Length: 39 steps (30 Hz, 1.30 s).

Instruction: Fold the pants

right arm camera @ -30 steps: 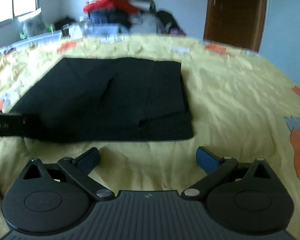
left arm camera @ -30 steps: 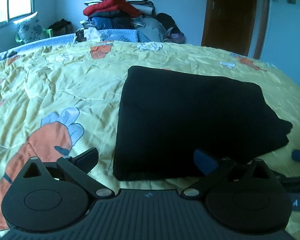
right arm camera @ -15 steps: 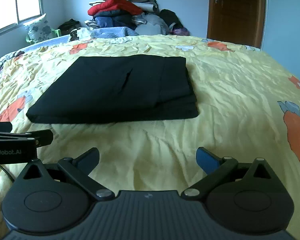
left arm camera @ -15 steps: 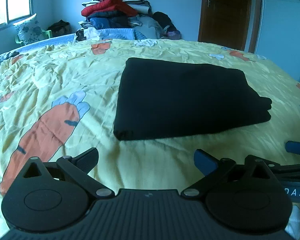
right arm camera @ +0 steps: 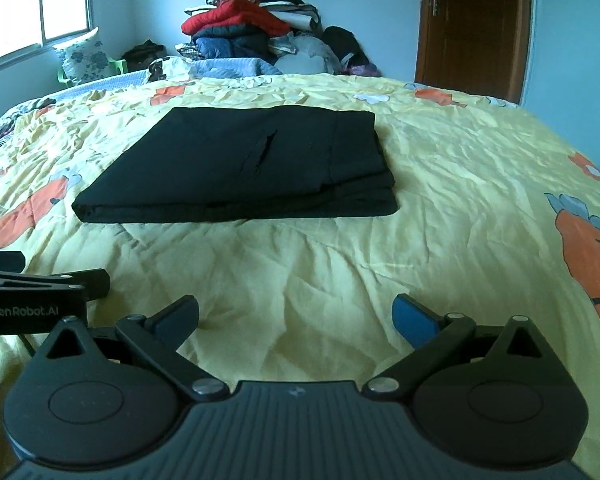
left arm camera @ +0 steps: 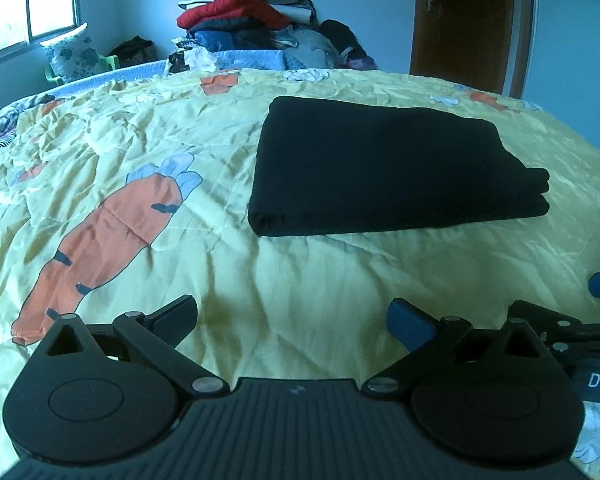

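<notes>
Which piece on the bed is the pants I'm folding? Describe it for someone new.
Start at the big bed with the yellow carrot-print cover. In its middle lie the black pants, folded into a flat rectangle. Unlike the mixed clothes pile behind, they lie alone and plain black.

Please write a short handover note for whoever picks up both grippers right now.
Left gripper: open, empty, above the bedspread, short of the pants.
Right gripper: open, empty, beside the left one.
The black fabric pants lie folded into a flat rectangular stack on the yellow carrot-print bedspread, touched by neither gripper.
Done: the fold looks finished; the layered edges sit fairly even.
Left: probably nothing but a check of the right-hand edge, where the layers show, and tidying if wanted.
</notes>
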### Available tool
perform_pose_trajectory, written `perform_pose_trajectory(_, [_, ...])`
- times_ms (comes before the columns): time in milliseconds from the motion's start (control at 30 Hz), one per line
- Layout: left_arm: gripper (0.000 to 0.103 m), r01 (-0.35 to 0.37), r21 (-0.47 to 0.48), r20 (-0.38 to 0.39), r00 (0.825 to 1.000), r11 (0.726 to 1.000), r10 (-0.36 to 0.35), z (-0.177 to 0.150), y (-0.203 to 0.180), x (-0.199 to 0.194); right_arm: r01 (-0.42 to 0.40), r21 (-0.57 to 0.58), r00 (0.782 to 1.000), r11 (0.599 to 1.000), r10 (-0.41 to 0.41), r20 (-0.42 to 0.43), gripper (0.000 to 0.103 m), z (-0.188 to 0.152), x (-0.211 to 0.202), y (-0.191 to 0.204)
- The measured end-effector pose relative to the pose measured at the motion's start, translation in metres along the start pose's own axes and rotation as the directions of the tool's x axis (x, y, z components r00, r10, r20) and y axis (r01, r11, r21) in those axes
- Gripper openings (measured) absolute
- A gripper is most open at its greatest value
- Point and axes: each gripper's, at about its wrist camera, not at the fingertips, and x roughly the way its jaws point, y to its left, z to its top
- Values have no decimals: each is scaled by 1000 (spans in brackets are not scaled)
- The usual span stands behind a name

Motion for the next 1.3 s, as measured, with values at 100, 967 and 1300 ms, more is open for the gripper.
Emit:
perform_pose_trajectory(100, [103, -13, 17, 14, 1000, 1000, 13, -3, -3, 1, 10, 5, 1000, 1000, -10, 9, 103, -4, 0, -2])
perform_pose_trajectory(967, [103, 22, -16, 30, 999, 1000, -22, -12, 3, 3, 32, -12, 999, 999, -32, 3, 103, -8, 3, -1])
perform_pose_trajectory(1300, [103, 13, -31, 29, 1000, 999, -12, -14, 3, 2, 98, 21, 995, 995, -99, 12, 103, -7, 3, -3])
